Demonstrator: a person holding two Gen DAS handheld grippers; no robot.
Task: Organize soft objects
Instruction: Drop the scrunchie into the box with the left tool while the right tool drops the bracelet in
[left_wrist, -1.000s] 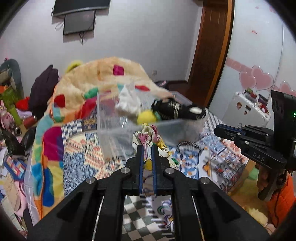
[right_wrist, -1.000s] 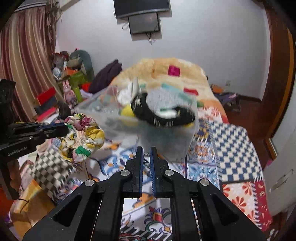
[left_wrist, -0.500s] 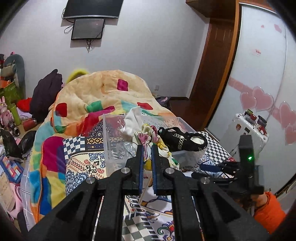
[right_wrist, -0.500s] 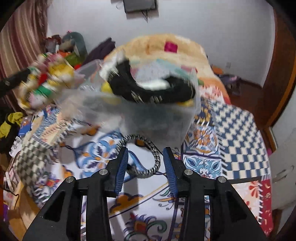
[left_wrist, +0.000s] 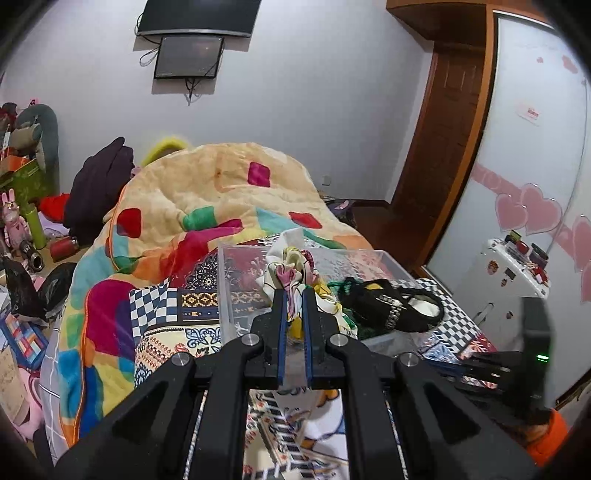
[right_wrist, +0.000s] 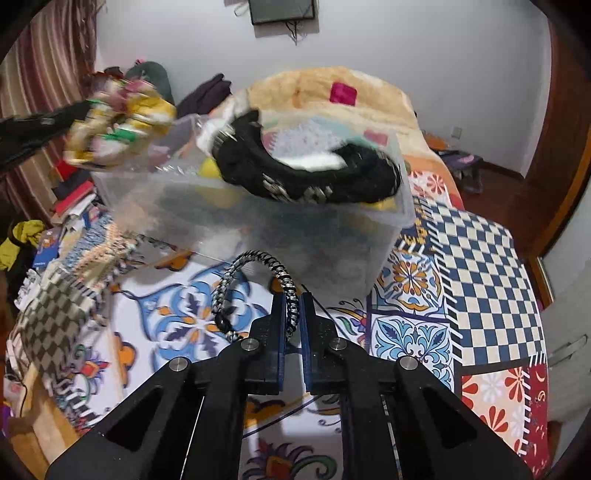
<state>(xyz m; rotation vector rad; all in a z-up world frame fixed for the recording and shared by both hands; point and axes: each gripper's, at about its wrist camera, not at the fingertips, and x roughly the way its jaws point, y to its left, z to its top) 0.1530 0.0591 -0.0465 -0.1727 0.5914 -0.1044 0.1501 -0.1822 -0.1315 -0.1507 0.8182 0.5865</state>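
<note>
A bed spread with a patchwork quilt of tile, checker and flower prints (right_wrist: 476, 258) carries the work, its bright fleece blanket (left_wrist: 207, 199) heaped at the far end beyond both pairs of tongs. Ahead of the tongs stands a clear plastic storage bin (right_wrist: 332, 236), set there, it seems, as the collecting point for the loose soft things. A black knitted slipper with a studded band and white lining (right_wrist: 306, 173) lies across the bin's top, over a yellow soft item too hidden to name.

The left tongs (left_wrist: 293, 314) are pressed together on a crumpled floral fabric scrunchie in yellow, pink, white and green (left_wrist: 295, 273), held over the bin's near wall, apparently ready for dropping in. From the right wrist camera the scrunchie (right_wrist: 118, 125) shows as a blurred, puffy ruffle high and left of the right tongs, level with the bin's rim.

The right tongs (right_wrist: 293, 314) pinch a black-and-white braided cord loop (right_wrist: 258, 266), which arches up from the quilt just short of the bin's near wall. One end lies flat on the quilt; the braid looks stiff enough to keep its curve.
</note>
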